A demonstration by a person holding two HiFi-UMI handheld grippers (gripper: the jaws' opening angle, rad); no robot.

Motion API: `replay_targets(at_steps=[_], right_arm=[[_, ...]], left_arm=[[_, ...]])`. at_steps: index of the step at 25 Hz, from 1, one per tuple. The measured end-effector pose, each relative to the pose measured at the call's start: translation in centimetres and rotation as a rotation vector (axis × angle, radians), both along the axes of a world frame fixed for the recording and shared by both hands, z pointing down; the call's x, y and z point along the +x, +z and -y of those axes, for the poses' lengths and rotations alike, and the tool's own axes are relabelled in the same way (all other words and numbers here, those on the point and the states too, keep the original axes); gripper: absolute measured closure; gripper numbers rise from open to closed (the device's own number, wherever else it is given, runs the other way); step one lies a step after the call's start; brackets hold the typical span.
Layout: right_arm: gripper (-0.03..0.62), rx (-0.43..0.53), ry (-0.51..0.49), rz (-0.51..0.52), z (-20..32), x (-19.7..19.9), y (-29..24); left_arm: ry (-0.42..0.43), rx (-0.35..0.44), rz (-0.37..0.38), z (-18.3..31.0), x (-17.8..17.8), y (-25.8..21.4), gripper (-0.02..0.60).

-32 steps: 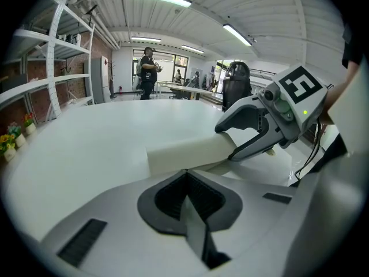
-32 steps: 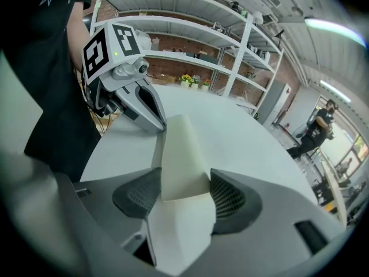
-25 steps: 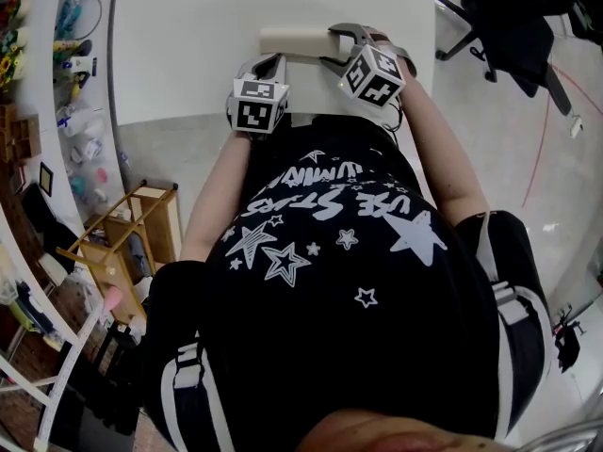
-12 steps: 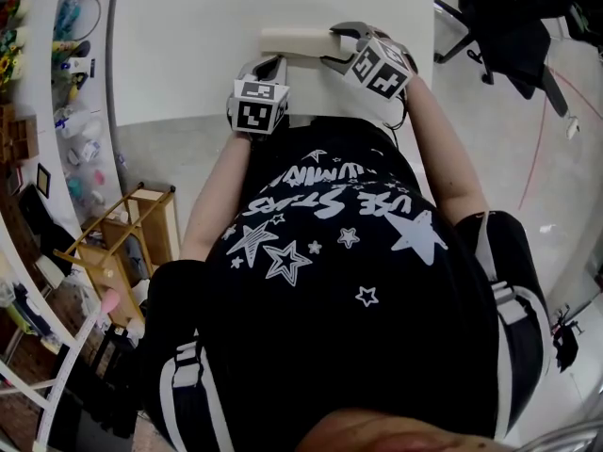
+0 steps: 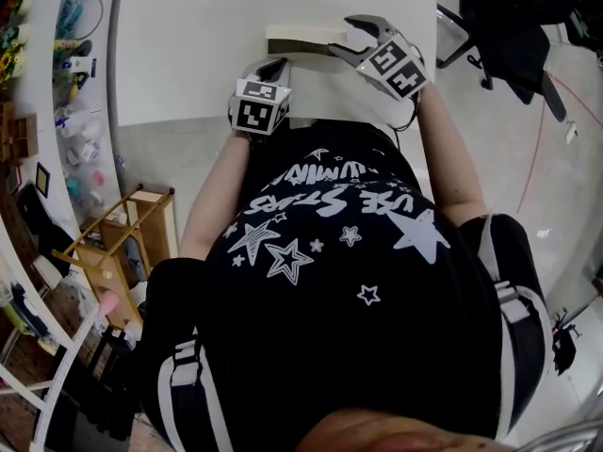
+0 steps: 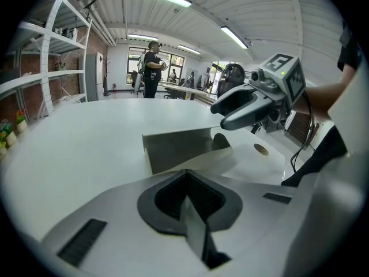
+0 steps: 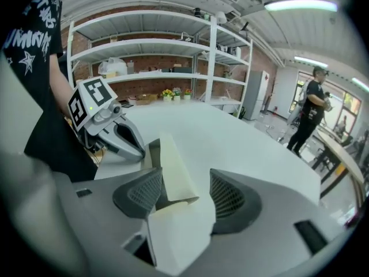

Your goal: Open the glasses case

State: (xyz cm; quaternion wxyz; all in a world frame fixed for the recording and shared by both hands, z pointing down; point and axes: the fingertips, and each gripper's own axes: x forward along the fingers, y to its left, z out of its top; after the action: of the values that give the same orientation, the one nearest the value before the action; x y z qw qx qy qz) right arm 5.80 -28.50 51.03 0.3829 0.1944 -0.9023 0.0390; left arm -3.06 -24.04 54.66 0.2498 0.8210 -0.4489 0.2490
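The cream glasses case [image 5: 296, 41] lies near the front edge of the white table [image 5: 188, 36]. Its lid is raised, so the dark grey inside [image 6: 180, 148] shows. In the head view my right gripper [image 5: 350, 38] is at the case's right end; in the right gripper view the gripper [image 7: 181, 198] is shut on the cream lid flap [image 7: 173, 166] and holds it up. My left gripper [image 5: 273, 65] sits at the case's near left corner. The left gripper view shows it [image 6: 187, 192] shut on a thin edge of the case's base.
The table's front edge runs just below both grippers, against the person's body. Shelving with small items [image 5: 38, 111] and a wooden rack [image 5: 132, 234] stand to the left, a dark chair [image 5: 499, 17] to the right. A person [image 6: 151, 68] stands far off in the room.
My right gripper has moved up and to the right with the lid flap in it. The case has opened, and its dark inside now shows. The left gripper has stayed put.
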Motion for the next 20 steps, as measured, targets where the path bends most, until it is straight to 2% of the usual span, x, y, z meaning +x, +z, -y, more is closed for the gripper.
replay_targets(at_steps=[6,15,20], right_arm=[[0.326,0.008,0.108,0.039,2.8,0.5,-0.8],[0.326,-0.102,0.337,0.161,4.0,1.3,0.3],[0.326,-0.045,0.417,0.132,4.1,1.3,0.1]], left_arm=[[0.028,-0.009,-0.007,0.0,-0.1,0.0,0.569],[0.081,-0.006,-0.03,0.0,-0.3,-0.2,0.569],[0.119,-0.005,-0.061,-0.1,-0.6,-0.6,0.569]])
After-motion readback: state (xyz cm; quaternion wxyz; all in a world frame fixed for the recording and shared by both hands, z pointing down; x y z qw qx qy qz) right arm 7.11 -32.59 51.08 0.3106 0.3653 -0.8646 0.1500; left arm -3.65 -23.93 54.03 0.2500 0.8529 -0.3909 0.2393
